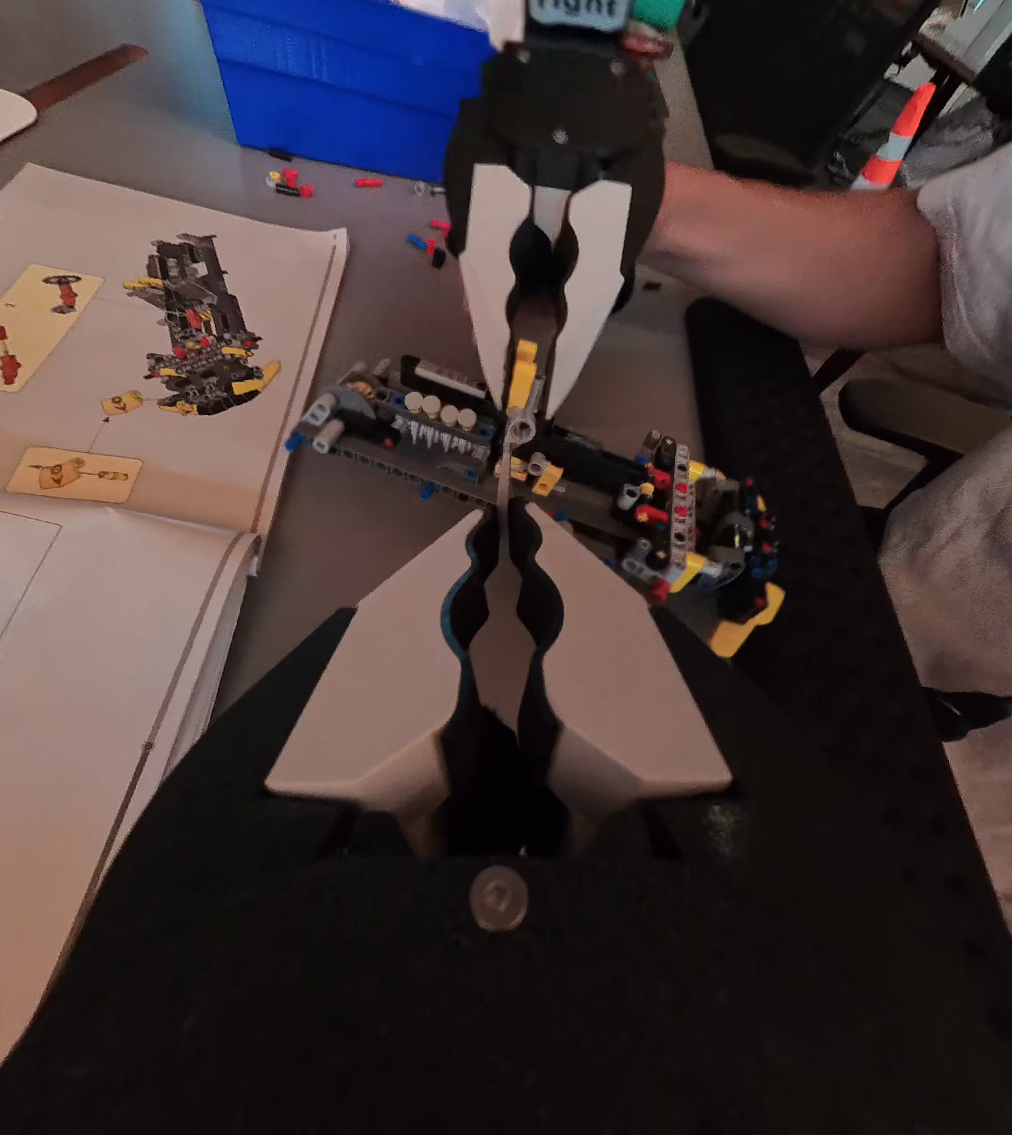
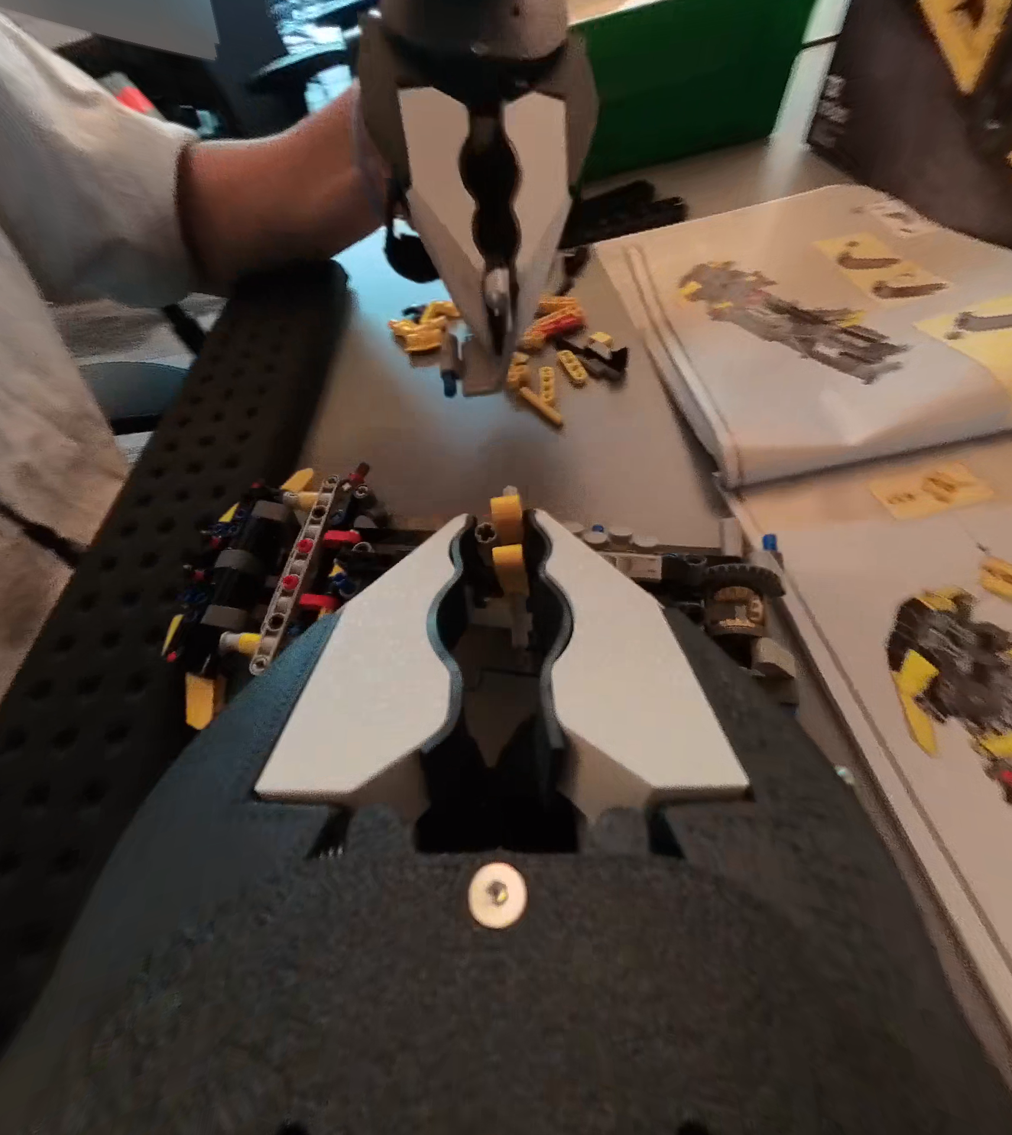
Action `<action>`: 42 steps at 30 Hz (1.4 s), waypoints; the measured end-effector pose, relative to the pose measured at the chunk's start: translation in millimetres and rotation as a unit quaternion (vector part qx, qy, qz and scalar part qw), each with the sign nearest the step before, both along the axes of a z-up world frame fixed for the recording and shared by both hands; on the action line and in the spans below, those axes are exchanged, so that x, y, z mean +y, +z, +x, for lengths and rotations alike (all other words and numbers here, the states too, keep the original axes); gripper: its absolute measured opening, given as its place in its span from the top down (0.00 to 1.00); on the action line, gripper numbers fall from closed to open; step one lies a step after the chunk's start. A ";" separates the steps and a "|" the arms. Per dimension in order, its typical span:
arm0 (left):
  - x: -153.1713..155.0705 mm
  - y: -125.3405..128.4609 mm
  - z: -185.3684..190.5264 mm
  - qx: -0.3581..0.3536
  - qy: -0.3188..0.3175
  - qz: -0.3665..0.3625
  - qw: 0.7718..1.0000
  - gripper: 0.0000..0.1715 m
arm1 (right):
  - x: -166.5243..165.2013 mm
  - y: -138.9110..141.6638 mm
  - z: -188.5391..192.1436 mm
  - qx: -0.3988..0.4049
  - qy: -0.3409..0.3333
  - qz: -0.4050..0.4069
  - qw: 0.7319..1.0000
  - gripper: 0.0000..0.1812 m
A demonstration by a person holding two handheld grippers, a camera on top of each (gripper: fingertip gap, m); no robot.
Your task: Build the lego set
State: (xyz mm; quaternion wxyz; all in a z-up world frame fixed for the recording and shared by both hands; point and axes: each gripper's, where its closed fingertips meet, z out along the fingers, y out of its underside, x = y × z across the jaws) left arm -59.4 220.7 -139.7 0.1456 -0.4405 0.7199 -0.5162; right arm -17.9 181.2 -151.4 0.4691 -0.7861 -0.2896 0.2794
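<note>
A long, partly built lego model [image 1: 602, 473] in black, grey, yellow and red lies on the grey table; it also shows in the right wrist view [image 2: 288, 571]. My left gripper [image 1: 500, 516] is shut on a thin grey piece [image 1: 517, 431] and holds it above the model's middle. It also shows in the right wrist view [image 2: 494, 350], with the grey piece [image 2: 480, 371]. My right gripper [image 2: 500, 522] faces it from the far side, shut on a yellow piece [image 2: 506, 522]. In the left wrist view the right gripper [image 1: 522, 393] holds that yellow piece [image 1: 523, 368] just beyond the grey piece's round end.
Open instruction booklets [image 1: 123, 344] [image 2: 829, 344] lie beside the model. Loose yellow pieces [image 2: 546, 344] and small red and blue pieces [image 1: 295, 181] are scattered on the table. A blue bin [image 1: 338, 80], a green box [image 2: 675, 80] and the set's box [image 2: 952, 92] stand behind. A black perforated strip [image 2: 184, 491] borders the table. Tip to tip, the grippers are about 7 centimeters apart.
</note>
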 end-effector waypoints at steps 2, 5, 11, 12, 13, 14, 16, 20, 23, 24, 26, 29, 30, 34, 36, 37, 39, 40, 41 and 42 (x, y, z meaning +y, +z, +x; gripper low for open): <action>-2.4 -7.9 -0.3 0.003 -0.011 0.012 1.000 1.00 | 4.2 -5.0 -4.5 0.002 0.031 -0.017 0.999 0.92; -3.7 -18.5 0.4 0.008 -0.021 0.017 1.000 1.00 | 10.4 -13.8 -9.9 -0.017 0.063 -0.037 0.997 0.92; -3.7 -27.9 1.2 0.011 -0.026 0.018 0.999 1.00 | 19.6 -17.4 -18.1 -0.024 0.082 -0.049 0.995 0.92; -4.5 -28.4 1.3 0.010 -0.027 0.019 0.999 1.00 | 20.0 -17.7 -18.5 -0.029 0.078 -0.048 0.995 0.92; -5.0 -28.9 1.4 0.009 -0.028 0.020 0.999 1.00 | 20.3 -17.8 -18.7 -0.032 0.071 -0.048 0.996 0.92; -5.6 -29.6 1.8 0.008 -0.029 0.021 0.999 1.00 | 20.7 -17.7 -18.8 -0.034 0.065 -0.047 0.996 0.92; -7.0 -31.4 2.3 0.007 -0.033 0.019 0.999 1.00 | 21.6 -17.6 -18.9 -0.031 0.049 -0.045 0.997 0.92; -6.5 -36.8 4.7 0.017 -0.032 0.010 0.999 1.00 | 21.9 -15.9 -18.8 -0.011 0.021 -0.050 0.998 0.90; -6.9 -34.0 6.4 0.011 -0.030 0.007 0.999 1.00 | 22.2 -13.1 -17.3 0.007 0.001 -0.049 0.999 0.90; -8.1 -34.4 6.3 0.013 -0.032 0.008 0.999 1.00 | 22.4 -14.0 -16.0 0.006 -0.004 -0.046 0.999 0.91; -10.3 -37.4 6.8 0.020 -0.033 0.015 0.999 1.00 | 21.0 -14.2 -15.6 0.013 -0.004 -0.052 0.999 0.91; -11.7 -45.4 8.2 0.039 -0.033 0.032 0.998 1.00 | 19.4 -14.3 -14.7 0.022 0.002 -0.062 0.998 0.92; -13.5 -46.4 7.6 0.041 -0.038 0.034 0.998 1.00 | 19.5 -14.4 -14.8 0.023 0.002 -0.061 0.998 0.92; -15.7 -50.3 8.0 0.059 -0.039 0.037 0.997 1.00 | 19.3 -14.3 -14.6 0.026 0.002 -0.058 0.998 0.92; -16.1 -51.4 6.7 0.073 -0.041 0.036 0.996 1.00 | 19.1 -14.3 -14.2 0.022 0.001 -0.054 0.998 0.92; -15.6 -53.3 4.9 0.085 -0.044 0.040 0.995 1.00 | 19.0 -14.0 -13.9 0.020 0.001 -0.052 0.998 0.92; -13.9 -55.8 4.9 0.100 -0.044 0.046 0.993 1.00 | 19.0 -14.0 -13.4 0.019 -0.001 -0.052 0.998 0.91; -15.4 -55.2 4.6 0.107 -0.050 0.040 0.992 1.00 | 19.1 -14.1 -13.6 0.020 -0.002 -0.052 0.998 0.91; -18.1 -53.2 4.2 0.112 -0.059 0.029 0.992 1.00 | 19.2 -14.1 -13.8 0.019 -0.002 -0.052 0.998 0.91; -19.3 -52.3 4.6 0.119 -0.063 0.023 0.991 1.00 | 19.2 -14.1 -13.9 0.017 -0.001 -0.052 0.998 0.92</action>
